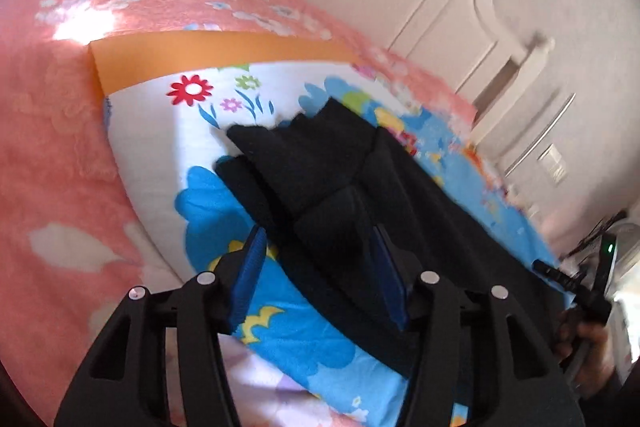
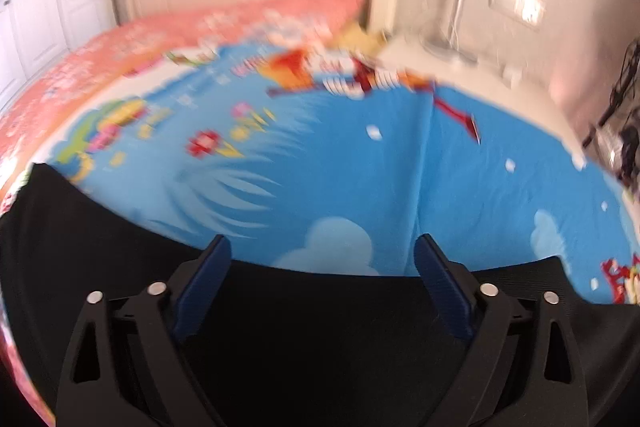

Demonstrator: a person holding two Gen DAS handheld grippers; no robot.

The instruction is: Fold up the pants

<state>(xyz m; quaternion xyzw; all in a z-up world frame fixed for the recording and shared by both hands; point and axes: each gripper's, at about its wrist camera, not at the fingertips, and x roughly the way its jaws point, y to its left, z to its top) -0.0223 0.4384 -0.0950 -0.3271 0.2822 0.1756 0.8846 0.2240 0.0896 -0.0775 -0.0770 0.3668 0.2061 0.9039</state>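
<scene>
One pair of black pants (image 1: pixel 340 163) lay on your bed.
Your left claw (image 1: pixel 318 267) and right claw (image 2: pixel 320 279), two in all, gaped empty above the cloth.

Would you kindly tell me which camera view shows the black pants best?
The left wrist view: there the black pants show folded layers and a ragged far edge on the cartoon sheet. The right wrist view shows only a flat, dark expanse of them at the bottom of the frame.
</scene>
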